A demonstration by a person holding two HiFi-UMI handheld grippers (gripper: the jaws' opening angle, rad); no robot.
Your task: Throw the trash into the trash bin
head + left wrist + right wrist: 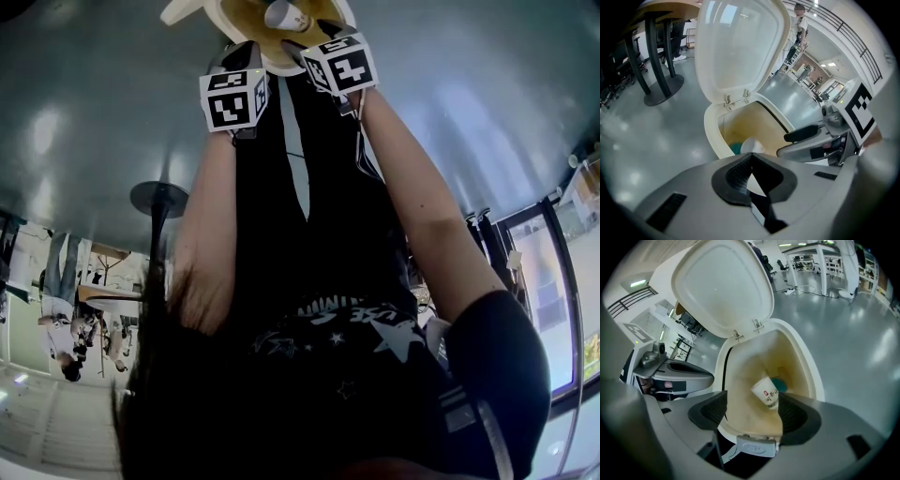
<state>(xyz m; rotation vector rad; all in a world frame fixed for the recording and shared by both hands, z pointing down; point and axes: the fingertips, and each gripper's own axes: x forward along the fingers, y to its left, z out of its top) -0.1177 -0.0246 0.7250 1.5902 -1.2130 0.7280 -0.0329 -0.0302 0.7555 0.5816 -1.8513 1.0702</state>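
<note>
A cream trash bin point(806, 362) stands on the floor with its white lid point(722, 287) swung up. A white paper cup point(767, 391) with red print lies loose inside it, beside a teal item point(779, 384). My right gripper point(752, 411) hangs open over the bin's mouth, with nothing between its pads. My left gripper point(750, 157) is shut, its pads meeting at the tips with nothing in them, just short of the bin's rim point(710, 136). In the head view both grippers, left point(236, 58) and right point(314, 42), are side by side over the bin point(246, 28), with the cup point(286, 15) below them.
The bin's grey foot pedal point(757, 446) is under my right gripper. A table's black pedestal base point(663, 89) stands to the left on the glossy grey floor point(637, 140). The person's dark clothing point(309, 281) fills the head view. People and desks are far off.
</note>
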